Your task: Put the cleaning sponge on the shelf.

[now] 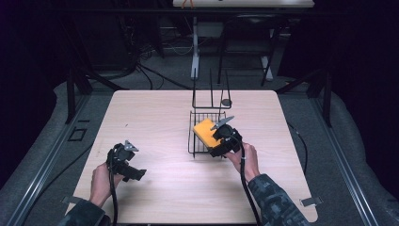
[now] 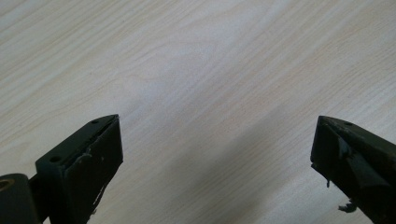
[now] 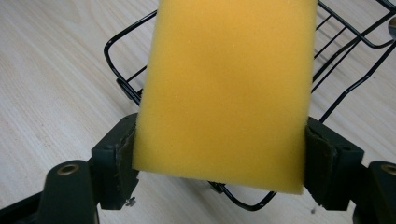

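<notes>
Right gripper [image 1: 217, 136] clamps yellow sponge [image 3: 224, 88] by its long sides, long axis pointing away from hand, over near edge of wire rack [image 1: 196, 141] at tabletop [image 1: 155, 113] centre. Rack otherwise looks empty. Left gripper [image 2: 215, 154] wide open, idle near tabletop's near-left corner.

My table [image 1: 155, 117] is pale wood-grain laminate, lit brightly from above while the room around it falls off into darkness. It stands on grey carpet [image 1: 339, 136]. Behind it, black cables [image 1: 155, 75] trail across the floor past the white leg [image 1: 195, 47] of another desk, with dark frame struts [image 1: 75, 89] at either side.
</notes>
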The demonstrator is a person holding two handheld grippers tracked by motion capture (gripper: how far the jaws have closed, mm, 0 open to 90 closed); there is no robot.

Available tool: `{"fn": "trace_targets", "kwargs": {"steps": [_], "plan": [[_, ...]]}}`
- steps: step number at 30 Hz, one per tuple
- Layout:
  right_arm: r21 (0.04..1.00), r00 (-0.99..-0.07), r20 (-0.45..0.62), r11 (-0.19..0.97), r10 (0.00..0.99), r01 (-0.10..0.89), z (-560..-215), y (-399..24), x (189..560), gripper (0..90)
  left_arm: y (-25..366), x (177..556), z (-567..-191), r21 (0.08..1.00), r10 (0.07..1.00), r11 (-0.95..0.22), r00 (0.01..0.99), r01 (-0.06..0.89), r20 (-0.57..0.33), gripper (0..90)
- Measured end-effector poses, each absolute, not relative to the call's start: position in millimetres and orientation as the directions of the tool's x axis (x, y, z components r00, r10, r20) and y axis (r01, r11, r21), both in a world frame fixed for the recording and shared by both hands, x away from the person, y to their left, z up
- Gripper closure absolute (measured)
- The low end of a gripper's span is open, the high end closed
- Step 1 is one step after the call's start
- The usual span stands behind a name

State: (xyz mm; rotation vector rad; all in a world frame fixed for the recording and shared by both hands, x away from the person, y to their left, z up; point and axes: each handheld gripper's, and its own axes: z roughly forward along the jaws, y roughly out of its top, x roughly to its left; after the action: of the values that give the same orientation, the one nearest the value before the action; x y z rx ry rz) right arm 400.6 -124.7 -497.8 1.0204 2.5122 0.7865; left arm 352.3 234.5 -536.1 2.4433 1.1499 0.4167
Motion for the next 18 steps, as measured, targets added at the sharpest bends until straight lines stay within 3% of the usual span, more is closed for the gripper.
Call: {"fn": "trace_targets", "kwargs": {"steps": [18], "plan": [[0.568,-0.663,-0.057,0.57,0.747,0.594,-510,-121,417,23.4,235,353,-537,0.476,0.781,-0.58,0.617,0.662,0.094,2.7]]}}
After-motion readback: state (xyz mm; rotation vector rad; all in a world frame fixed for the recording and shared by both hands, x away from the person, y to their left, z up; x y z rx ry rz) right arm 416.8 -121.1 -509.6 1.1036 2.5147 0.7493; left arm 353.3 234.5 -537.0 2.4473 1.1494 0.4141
